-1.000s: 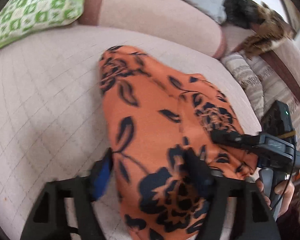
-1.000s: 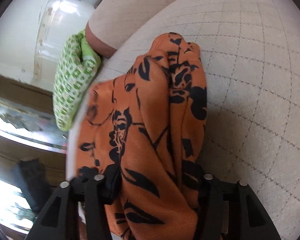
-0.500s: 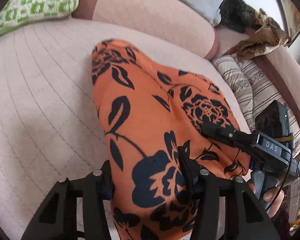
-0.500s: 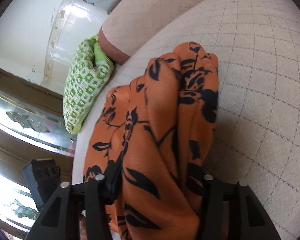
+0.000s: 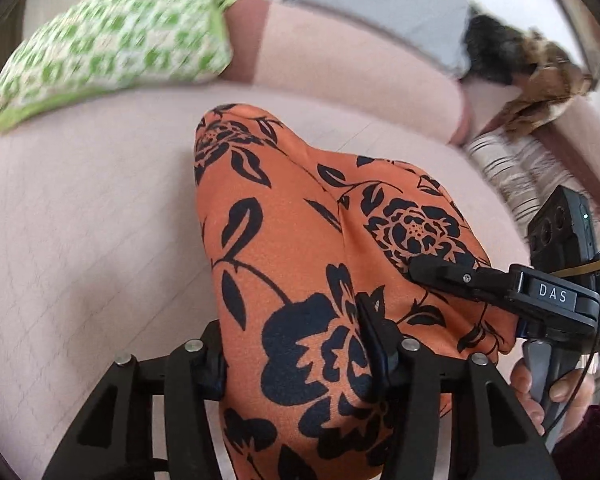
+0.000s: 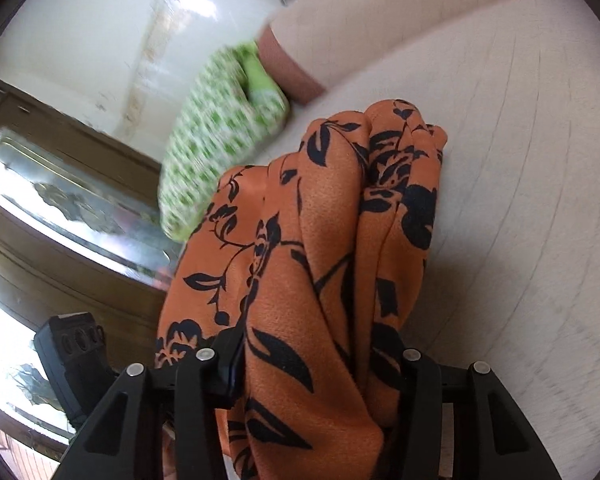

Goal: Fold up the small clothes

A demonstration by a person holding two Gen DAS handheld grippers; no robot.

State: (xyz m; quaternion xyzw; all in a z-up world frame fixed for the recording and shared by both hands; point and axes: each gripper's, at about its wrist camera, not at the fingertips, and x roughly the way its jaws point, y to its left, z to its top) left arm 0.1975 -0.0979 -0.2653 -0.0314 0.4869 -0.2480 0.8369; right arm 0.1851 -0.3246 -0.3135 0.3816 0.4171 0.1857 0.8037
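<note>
Change: green-patterned cushion (image 5: 112, 60) sits lower in the left wrist view than a second ago, blurred; more wall shows in the right wrist view.
Left tool (image 5: 300, 356): jaws closed hard, then eased a little wider; clenched on orange floral garment (image 5: 300, 240).
Right tool (image 6: 316, 364): jaws closed in, gripping a bunched fold of the garment.
Garment: strung between both tools, far end draped on the pink sofa seat (image 5: 80, 220).
Containers: none seen.

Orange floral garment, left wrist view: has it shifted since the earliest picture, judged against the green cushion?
Yes. The orange floral garment now ends nearer the green cushion, carried toward the sofa's back.
</note>
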